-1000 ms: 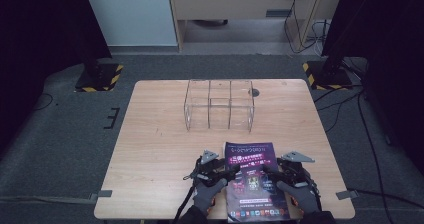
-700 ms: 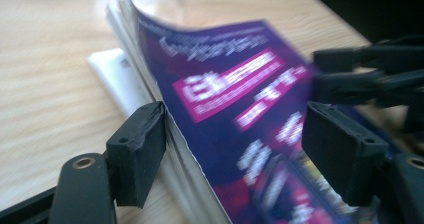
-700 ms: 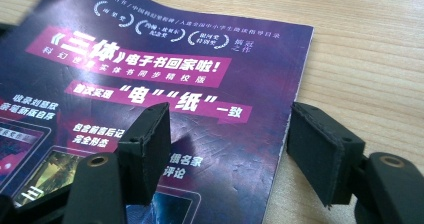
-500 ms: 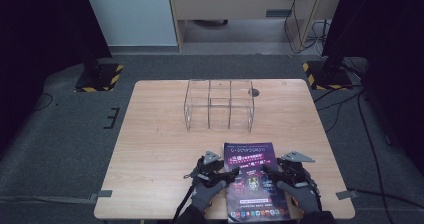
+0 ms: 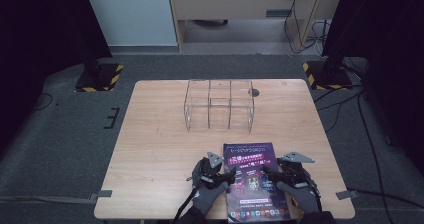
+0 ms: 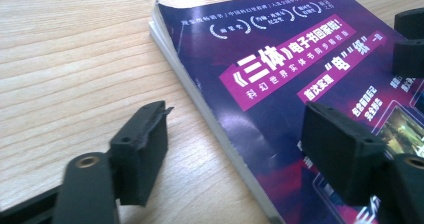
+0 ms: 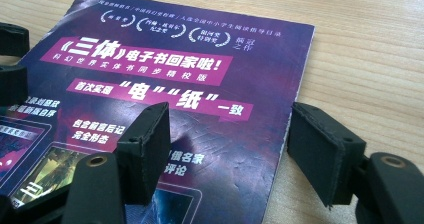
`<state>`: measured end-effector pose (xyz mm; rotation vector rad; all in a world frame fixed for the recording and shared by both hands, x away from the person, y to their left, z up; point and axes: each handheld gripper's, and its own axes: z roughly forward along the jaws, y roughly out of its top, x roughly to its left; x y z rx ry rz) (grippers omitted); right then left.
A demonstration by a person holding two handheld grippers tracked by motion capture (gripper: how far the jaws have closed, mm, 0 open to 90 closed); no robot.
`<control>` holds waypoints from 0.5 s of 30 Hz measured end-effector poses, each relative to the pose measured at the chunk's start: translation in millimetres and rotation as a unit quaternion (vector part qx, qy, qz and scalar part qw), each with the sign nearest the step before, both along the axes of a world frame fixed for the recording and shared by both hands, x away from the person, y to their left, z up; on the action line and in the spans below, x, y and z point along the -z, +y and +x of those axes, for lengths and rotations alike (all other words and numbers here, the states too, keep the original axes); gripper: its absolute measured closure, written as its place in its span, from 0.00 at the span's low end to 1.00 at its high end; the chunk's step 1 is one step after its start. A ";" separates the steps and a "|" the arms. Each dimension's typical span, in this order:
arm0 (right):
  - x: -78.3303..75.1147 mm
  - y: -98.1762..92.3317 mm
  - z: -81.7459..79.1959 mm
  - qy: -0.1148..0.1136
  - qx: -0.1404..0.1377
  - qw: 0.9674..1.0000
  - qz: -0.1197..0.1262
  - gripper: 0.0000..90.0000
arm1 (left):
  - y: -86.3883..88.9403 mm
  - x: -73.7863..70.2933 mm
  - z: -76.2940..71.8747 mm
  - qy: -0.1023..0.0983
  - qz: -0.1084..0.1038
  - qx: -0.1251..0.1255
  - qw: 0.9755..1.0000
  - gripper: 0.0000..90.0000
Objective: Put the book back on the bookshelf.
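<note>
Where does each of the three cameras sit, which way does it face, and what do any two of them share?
High view: above the near side, looking forward and down on the table; gloved hands, left gripper and right gripper show.
Left gripper view: rides the left gripper, facing the book's left edge; its black jaws show.
Right gripper view: rides the right gripper, facing the book's right edge; its jaws show.
All share the purple book.

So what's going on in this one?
A person holds a claw in each hand at a purple book lying flat on the near side of the wooden table. The left claw straddles its left edge, jaws just opening wider; the right claw straddles its right edge, open. A clear acrylic organizer stands farther back.
</note>
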<state>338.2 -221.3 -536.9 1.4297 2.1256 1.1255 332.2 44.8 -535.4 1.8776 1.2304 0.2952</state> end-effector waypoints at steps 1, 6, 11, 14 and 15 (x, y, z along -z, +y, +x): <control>0.0 0.0 0.0 0.000 0.000 1.000 0.001 0.37 | -3.0 0.7 0.6 0.007 -0.023 -0.001 1.000 0.29; 0.0 -1.3 -0.3 0.002 0.000 1.000 0.006 0.37 | -3.1 2.1 1.3 0.018 -0.064 -0.034 0.997 0.28; 0.0 -1.8 -0.3 0.003 0.003 1.000 0.013 0.37 | 5.3 4.3 2.7 0.037 -0.117 -0.045 0.991 0.30; 0.0 -1.9 -0.2 0.004 0.006 1.000 0.014 0.37 | 12.7 5.3 4.3 0.058 -0.151 -0.047 0.986 0.33; 0.1 -2.4 -0.1 0.004 0.007 1.000 0.015 0.37 | 15.0 5.8 4.3 0.064 -0.161 -0.044 0.984 0.35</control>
